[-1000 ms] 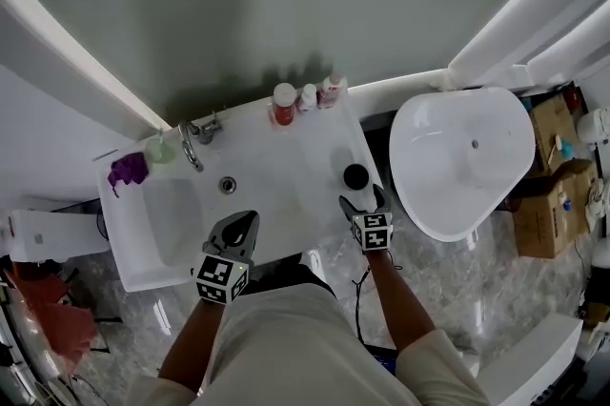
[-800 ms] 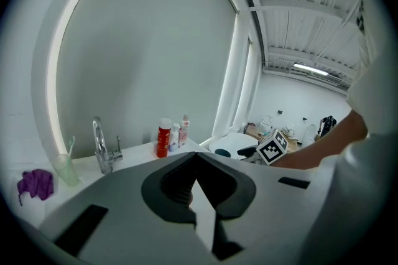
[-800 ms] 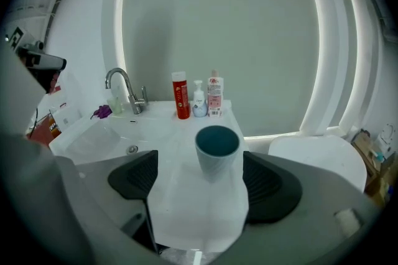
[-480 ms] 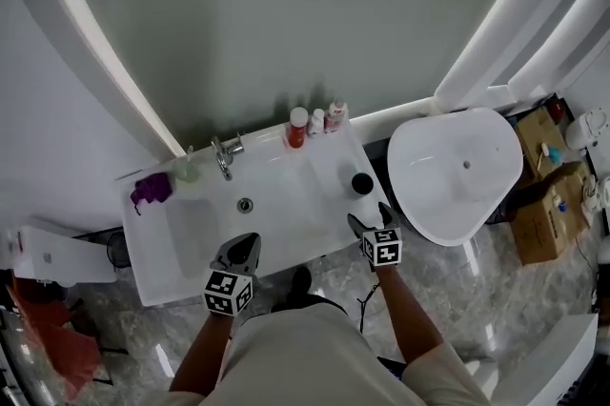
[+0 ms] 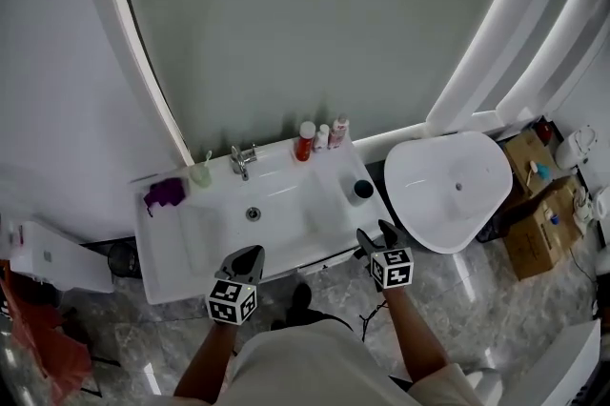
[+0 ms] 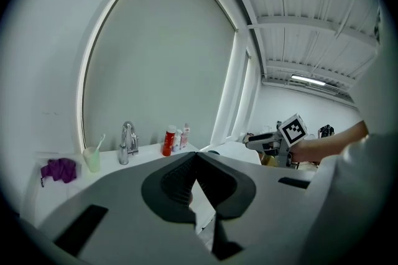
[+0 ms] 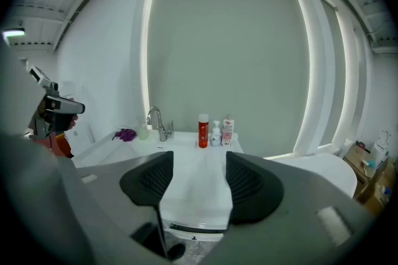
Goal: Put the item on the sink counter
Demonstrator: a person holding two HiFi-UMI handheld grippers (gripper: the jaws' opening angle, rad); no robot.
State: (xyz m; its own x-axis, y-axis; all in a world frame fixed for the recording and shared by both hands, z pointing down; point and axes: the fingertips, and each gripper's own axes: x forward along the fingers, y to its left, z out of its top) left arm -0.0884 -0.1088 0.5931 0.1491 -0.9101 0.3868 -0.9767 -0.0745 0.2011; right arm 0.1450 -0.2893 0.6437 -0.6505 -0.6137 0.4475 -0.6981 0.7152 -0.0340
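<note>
labels on the 3 bottles too small to read; dark round item on table unidentifiable.

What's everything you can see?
counter: one, white, middle
tap: one, silver, counter's back
red bottle: one, red, right of tap
white bottle: one, white, beside red bottle
pink bottle: one, pink, beside white bottle
cup: one, green, left of tap
cloth: one, purple, counter's left end
item: one, black, counter's right end
tub: one, white, right of counter
boxes: two, brown, far right
left gripper: one, grey, jaws shut, empty
right gripper: one, grey, jaws apart, just been closing, empty
</note>
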